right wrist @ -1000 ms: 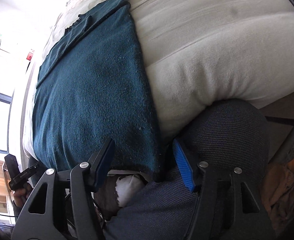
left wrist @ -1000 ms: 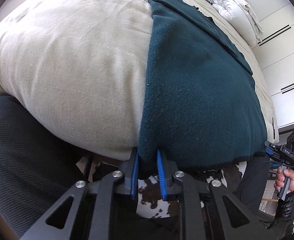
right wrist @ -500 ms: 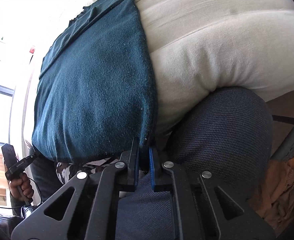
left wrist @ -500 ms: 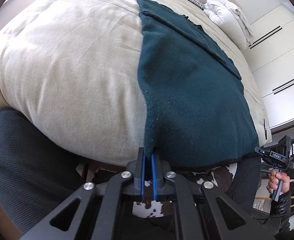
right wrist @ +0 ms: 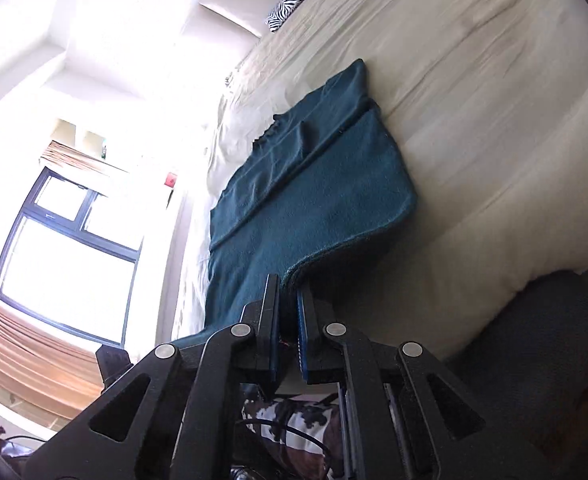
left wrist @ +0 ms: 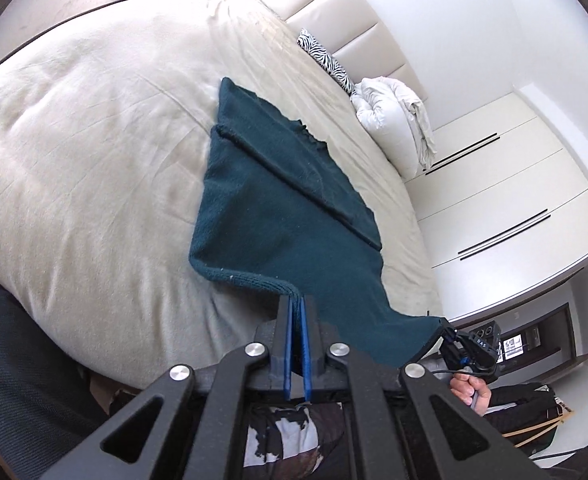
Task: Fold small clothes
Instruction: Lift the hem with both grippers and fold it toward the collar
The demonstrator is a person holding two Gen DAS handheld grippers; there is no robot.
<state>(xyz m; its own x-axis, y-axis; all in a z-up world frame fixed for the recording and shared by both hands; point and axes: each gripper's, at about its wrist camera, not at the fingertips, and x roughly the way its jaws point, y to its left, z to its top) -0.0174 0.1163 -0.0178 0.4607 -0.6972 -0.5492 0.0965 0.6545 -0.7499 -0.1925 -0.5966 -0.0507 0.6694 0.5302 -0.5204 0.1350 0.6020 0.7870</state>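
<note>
Both my claws, left point(left wrist: 297, 304) and right point(right wrist: 289, 294), pinch the near corners of the teal garment point(left wrist: 281, 200), its far part flat on the bed point(left wrist: 93, 152); carry both corners forward level so edges meet squarely.

Beige bed point(left wrist: 93, 168), zebra pillow point(left wrist: 326, 60) by headboard point(left wrist: 358, 28), white duvet point(left wrist: 394, 120), wardrobe point(left wrist: 506, 200), window point(right wrist: 65, 256).
</note>
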